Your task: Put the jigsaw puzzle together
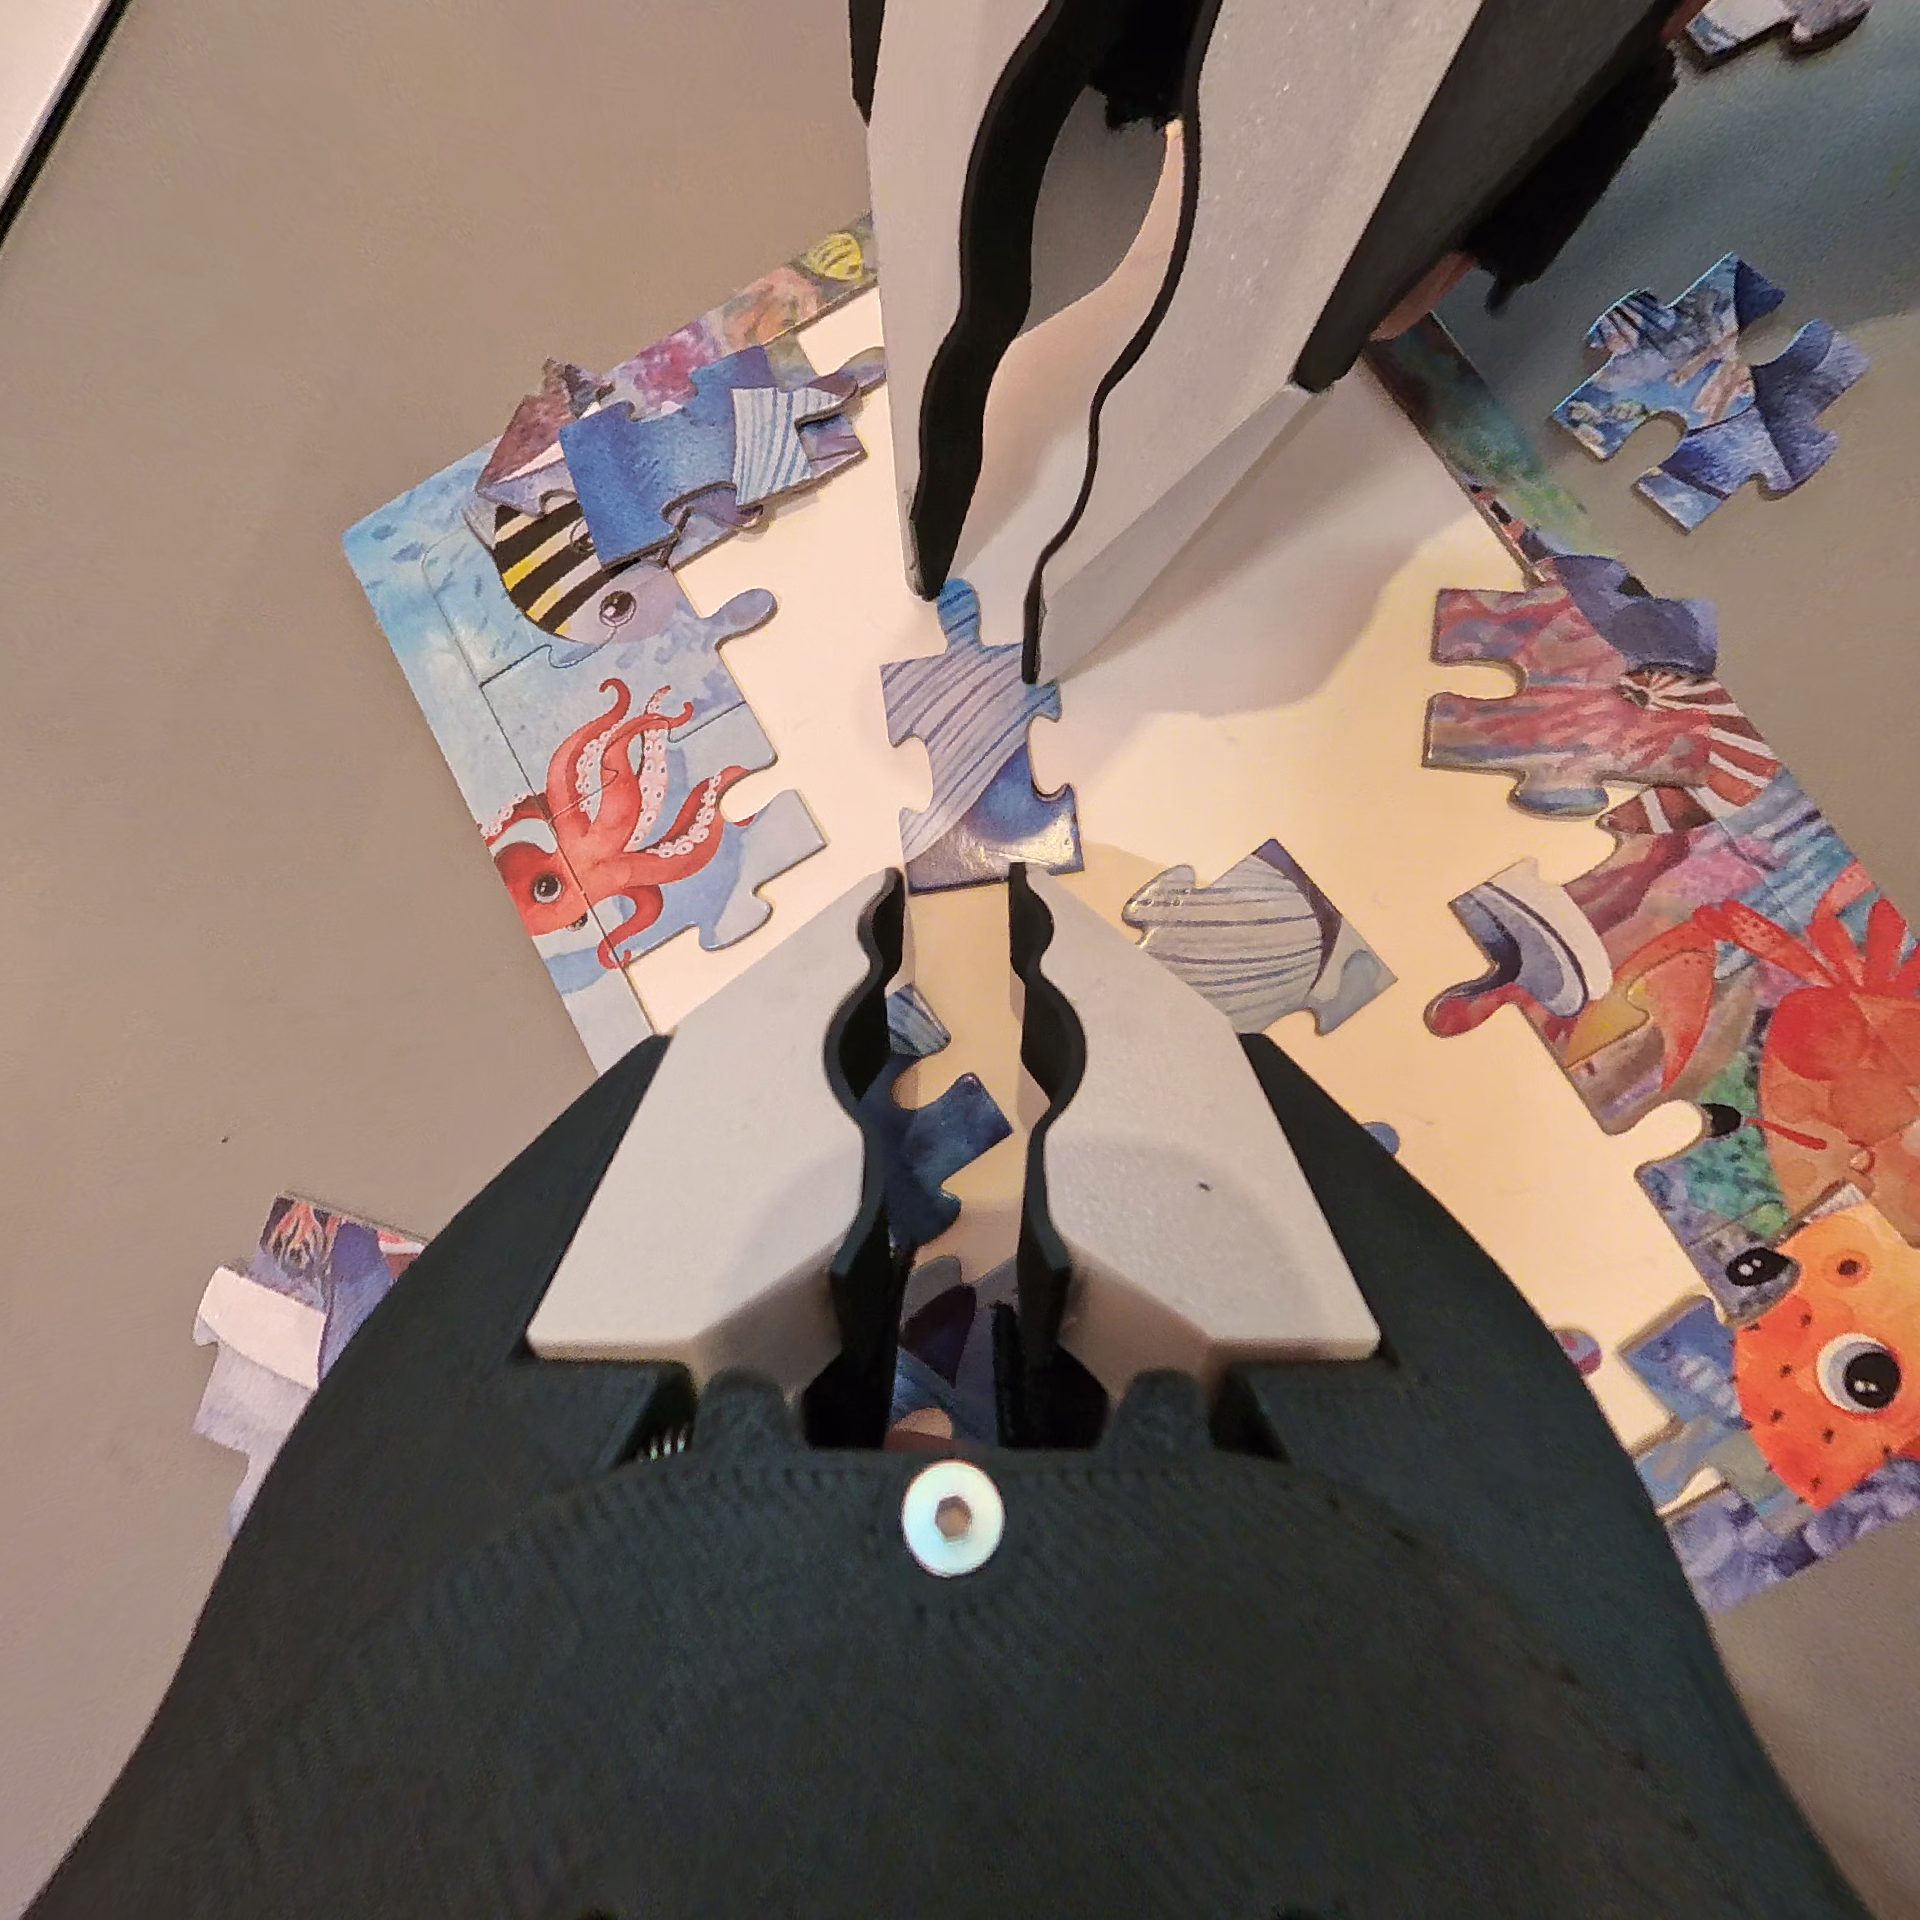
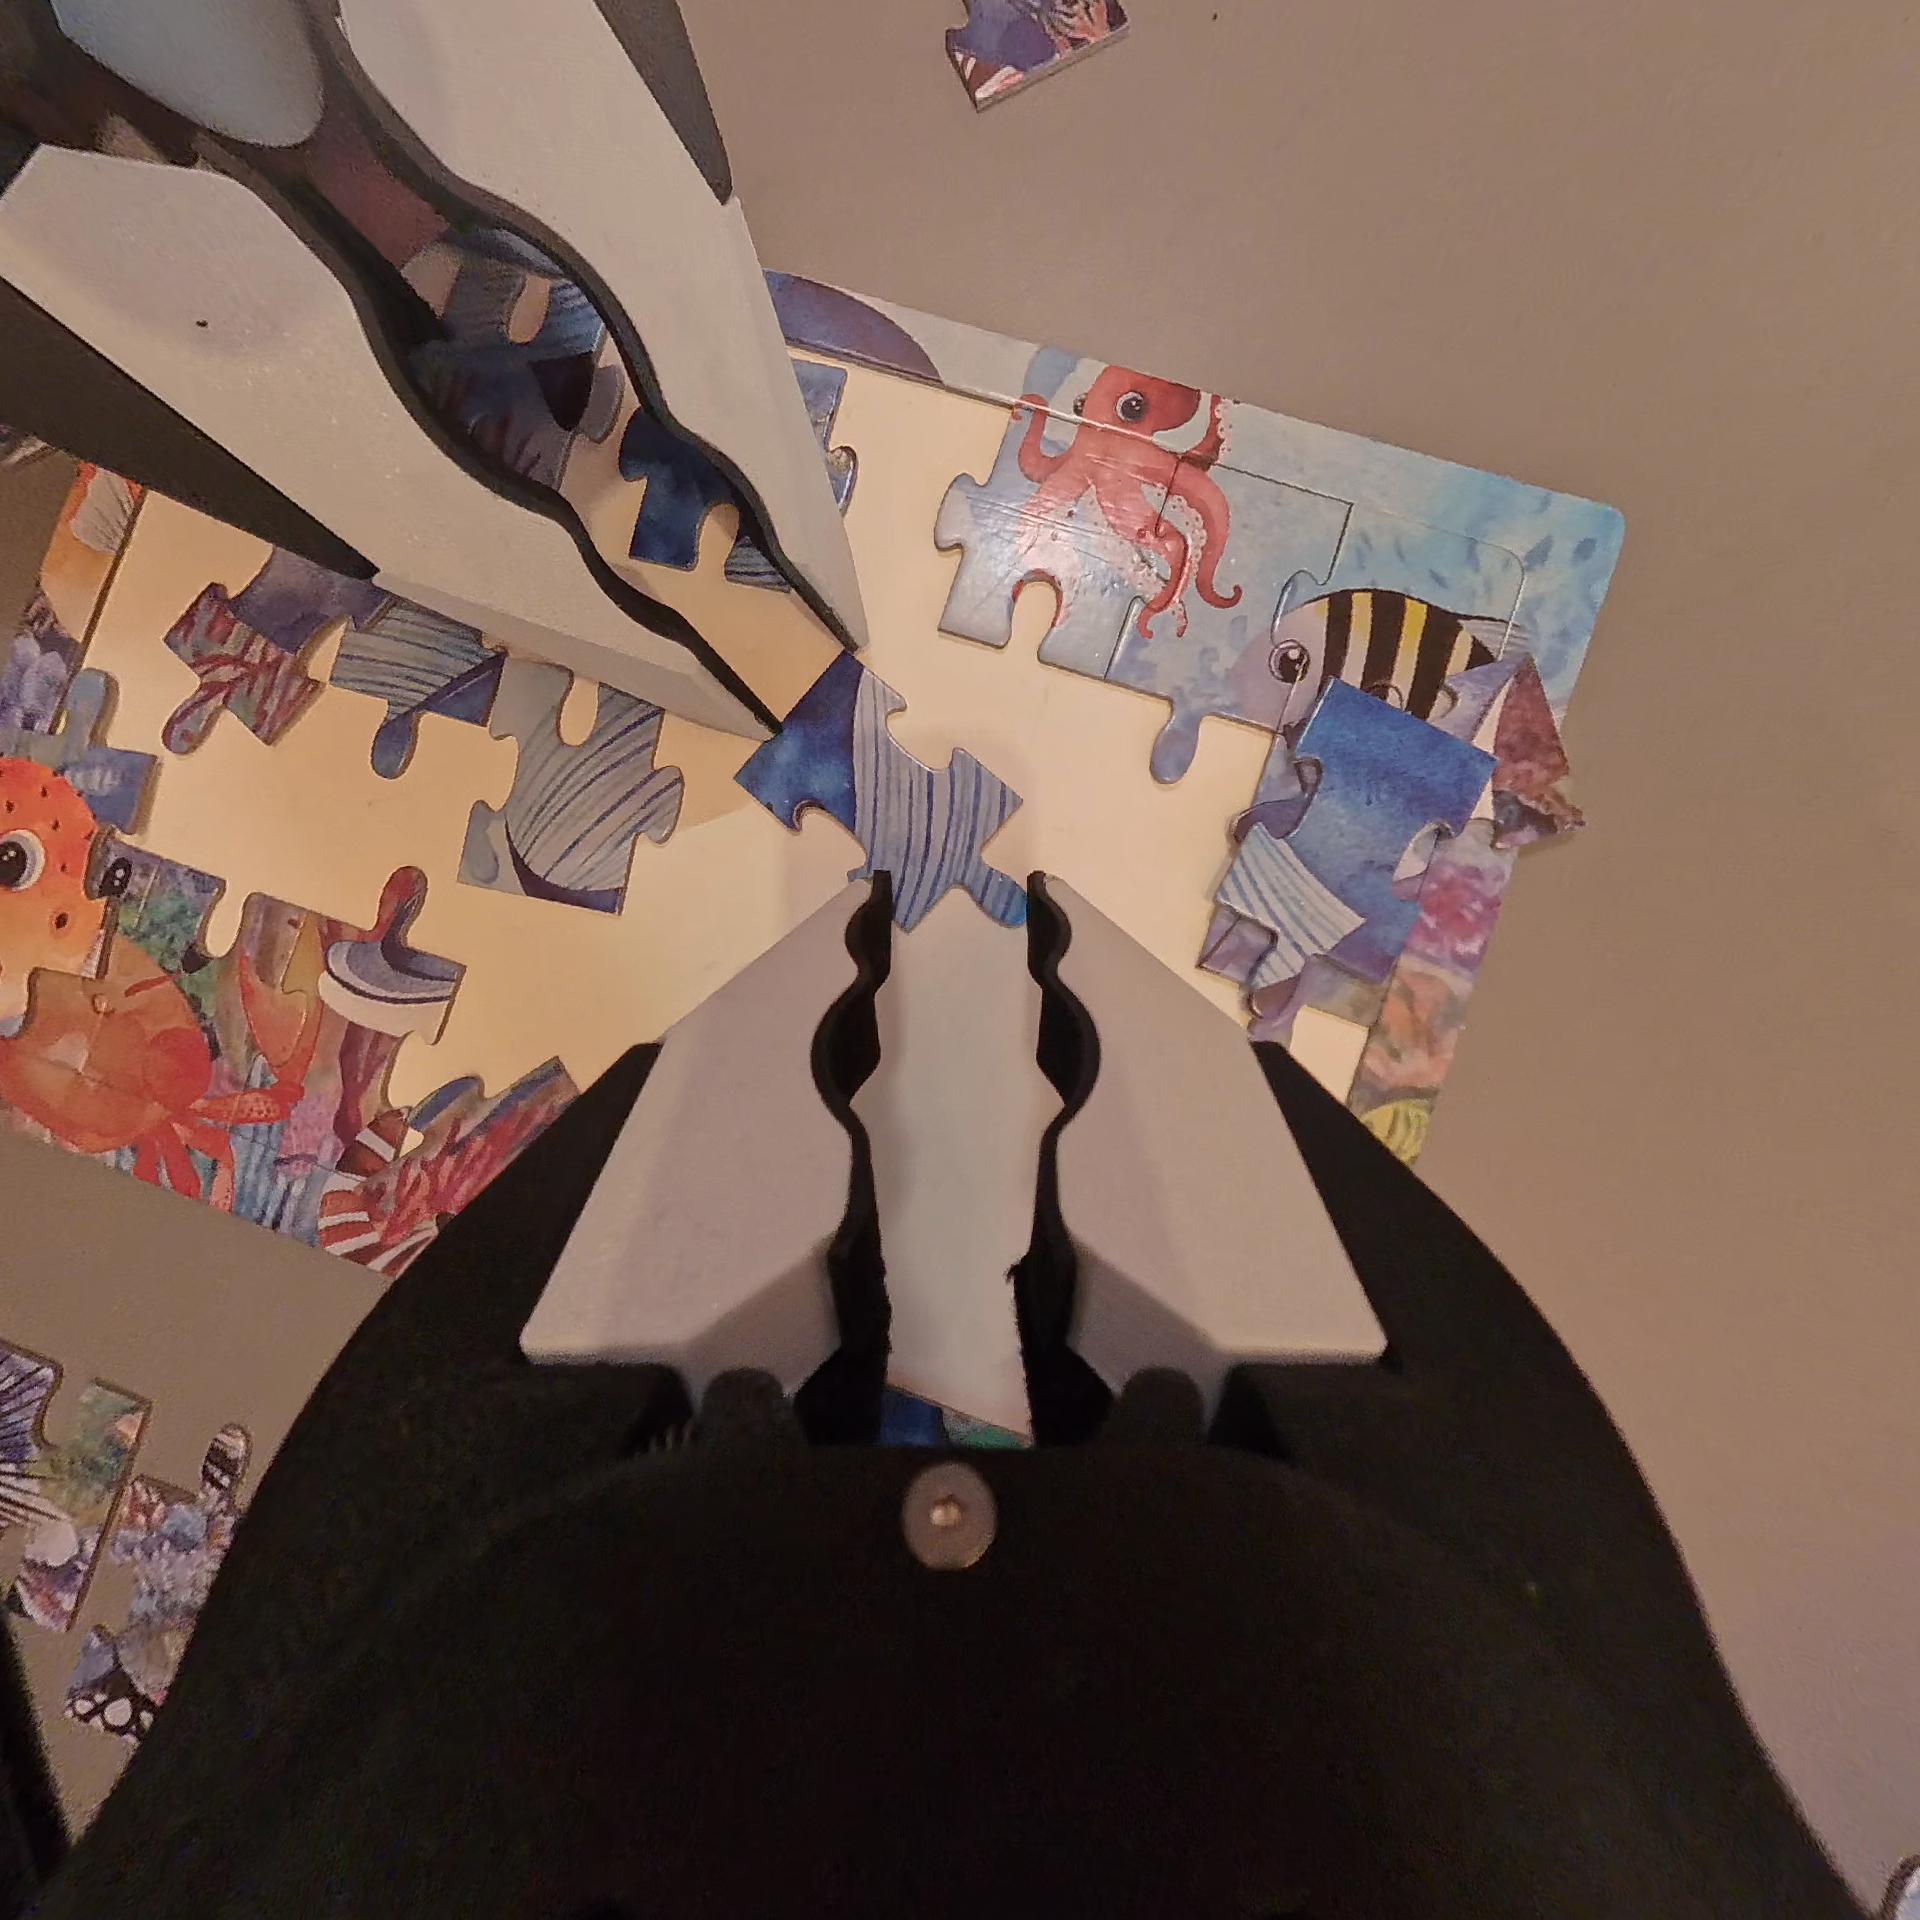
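On the puzzle board [image 1: 1226, 790], both grippers' parted jaws flanking one striped piece [image 1: 977, 758].

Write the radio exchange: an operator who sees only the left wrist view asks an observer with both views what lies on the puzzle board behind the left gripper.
Operator: My own gripper blocks the near part of the board. Are any loose pieces there?
Observer: Yes. Beside the left gripper, a blue-striped piece and a red coral piece lie side by side on the board.
Operator: And the board's corner under my gripper?
Observer: The border there carries a dark blue patch.
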Motion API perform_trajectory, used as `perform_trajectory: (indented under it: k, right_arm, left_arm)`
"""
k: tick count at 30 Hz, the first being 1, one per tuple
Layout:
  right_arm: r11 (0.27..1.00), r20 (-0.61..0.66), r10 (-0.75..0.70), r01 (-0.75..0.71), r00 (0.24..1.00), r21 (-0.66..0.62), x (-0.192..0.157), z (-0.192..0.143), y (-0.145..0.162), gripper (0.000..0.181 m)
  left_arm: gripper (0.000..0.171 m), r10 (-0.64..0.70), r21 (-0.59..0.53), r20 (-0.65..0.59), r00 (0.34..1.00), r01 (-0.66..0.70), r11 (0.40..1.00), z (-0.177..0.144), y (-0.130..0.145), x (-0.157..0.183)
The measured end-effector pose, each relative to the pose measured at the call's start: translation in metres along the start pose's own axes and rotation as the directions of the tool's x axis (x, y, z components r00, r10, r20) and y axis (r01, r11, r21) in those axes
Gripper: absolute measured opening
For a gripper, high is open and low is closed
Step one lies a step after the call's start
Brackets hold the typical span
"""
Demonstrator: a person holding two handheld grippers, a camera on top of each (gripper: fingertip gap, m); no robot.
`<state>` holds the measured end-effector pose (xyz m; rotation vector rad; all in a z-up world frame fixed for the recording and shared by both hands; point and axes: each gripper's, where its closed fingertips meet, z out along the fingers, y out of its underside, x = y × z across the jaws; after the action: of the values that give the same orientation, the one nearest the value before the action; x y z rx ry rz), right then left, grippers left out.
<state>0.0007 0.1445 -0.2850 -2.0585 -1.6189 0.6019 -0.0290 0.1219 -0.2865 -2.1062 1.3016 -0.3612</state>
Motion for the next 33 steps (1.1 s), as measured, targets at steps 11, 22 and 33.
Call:
perform_trajectory:
  k: [11, 22, 33]
  right_arm:
    - [0.997, 0.105, -0.051, 0.057, 0.993, -0.054, -0.021, -0.007, 0.009, 0.000]
    - [0.994, 0.088, -0.084, 0.089, 0.993, -0.062, -0.027, -0.009, 0.005, 0.021]
    - [0.990, 0.060, -0.096, 0.102, 0.994, -0.102, -0.024, -0.007, 0.011, 0.029]
  left_arm:
    - [0.020, -0.008, 0.006, -0.002, 1.000, 0.008, 1.000, 0.002, -0.001, -0.001]
    - [0.019, -0.004, -0.013, -0.002, 1.000, 0.004, 1.000, -0.002, 0.004, -0.003]
    - [0.017, 0.001, -0.009, -0.014, 1.000, -0.001, 1.000, 0.001, 0.001, 0.001]
